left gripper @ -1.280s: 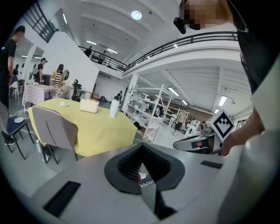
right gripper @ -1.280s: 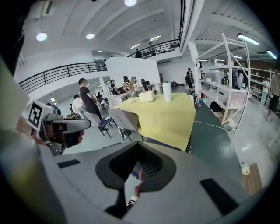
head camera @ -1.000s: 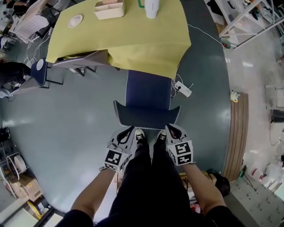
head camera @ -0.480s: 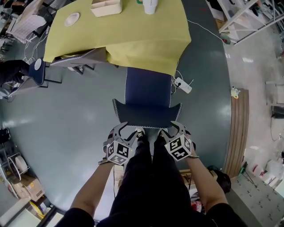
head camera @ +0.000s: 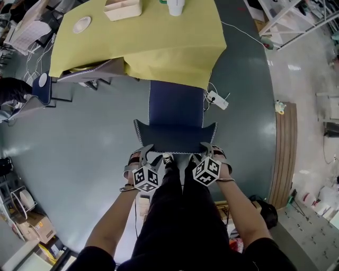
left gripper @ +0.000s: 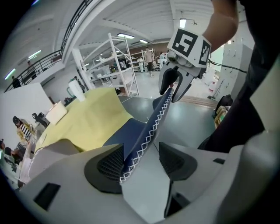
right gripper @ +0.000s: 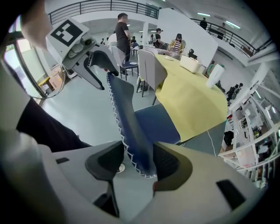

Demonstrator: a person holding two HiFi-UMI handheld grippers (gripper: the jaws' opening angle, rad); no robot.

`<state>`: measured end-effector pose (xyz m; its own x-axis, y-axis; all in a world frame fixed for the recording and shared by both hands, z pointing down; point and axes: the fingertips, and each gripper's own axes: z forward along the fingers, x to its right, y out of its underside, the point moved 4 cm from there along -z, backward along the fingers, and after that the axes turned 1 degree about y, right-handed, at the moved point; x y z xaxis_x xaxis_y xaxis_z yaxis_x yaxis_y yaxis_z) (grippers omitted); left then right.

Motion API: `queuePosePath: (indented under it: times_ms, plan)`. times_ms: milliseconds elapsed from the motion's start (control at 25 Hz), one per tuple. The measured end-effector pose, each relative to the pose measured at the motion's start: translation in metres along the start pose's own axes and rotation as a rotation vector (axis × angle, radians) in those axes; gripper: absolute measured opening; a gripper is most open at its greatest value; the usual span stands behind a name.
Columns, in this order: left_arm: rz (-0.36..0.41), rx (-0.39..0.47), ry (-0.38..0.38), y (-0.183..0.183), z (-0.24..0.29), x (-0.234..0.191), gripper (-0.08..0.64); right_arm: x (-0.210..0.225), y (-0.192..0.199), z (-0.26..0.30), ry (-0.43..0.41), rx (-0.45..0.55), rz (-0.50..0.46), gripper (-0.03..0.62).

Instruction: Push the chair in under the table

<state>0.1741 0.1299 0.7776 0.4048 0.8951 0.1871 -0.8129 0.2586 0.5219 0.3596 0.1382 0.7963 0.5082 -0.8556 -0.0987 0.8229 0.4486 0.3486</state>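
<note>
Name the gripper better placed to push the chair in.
Right, narrowly. Both grippers' jaws have just been opening and straddle the backrest, which sits deeper in the right gripper; the left gripper has only its corner tip. Using both seems best.

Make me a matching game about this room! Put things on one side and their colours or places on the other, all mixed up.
Things:
1. chair
2. tablecloth
3. power strip
4. cup

Colours and places:
a. white, lying on the floor
b. yellow
c. white, standing upright
d. dark blue with white stitching

Pairs: 1-d, 2-b, 3-a, 4-c
</note>
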Motion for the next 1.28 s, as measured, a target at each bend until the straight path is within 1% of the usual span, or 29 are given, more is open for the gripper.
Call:
queuePosePath:
  times_ms: [200,280,360,440,840,1080,1280]
  plan:
    - [0.045,-0.038,0.008,0.006,0.011,-0.006,0.247,-0.002,-0.003,0.009,0.006,-0.016,-0.020,0.203]
    - [0.038,-0.029,0.016,0.007,0.012,-0.010,0.190,-0.003,-0.004,0.010,0.017,-0.008,-0.043,0.166]
    - [0.035,-0.017,0.040,0.008,0.012,-0.012,0.180,-0.003,-0.005,0.010,0.023,0.012,-0.060,0.148]
    - [0.046,-0.011,0.052,0.008,0.012,-0.013,0.170,-0.002,-0.005,0.010,0.024,0.027,-0.051,0.143]
    - [0.075,0.026,0.045,0.001,0.014,-0.016,0.153,0.009,-0.005,0.009,0.005,0.035,-0.016,0.138]
    - [0.067,0.019,0.063,0.001,0.012,-0.016,0.152,0.008,-0.006,0.007,0.004,0.026,-0.004,0.138]
    - [0.065,0.016,0.059,-0.001,0.012,-0.019,0.150,0.013,-0.008,0.007,0.007,0.024,0.000,0.138]
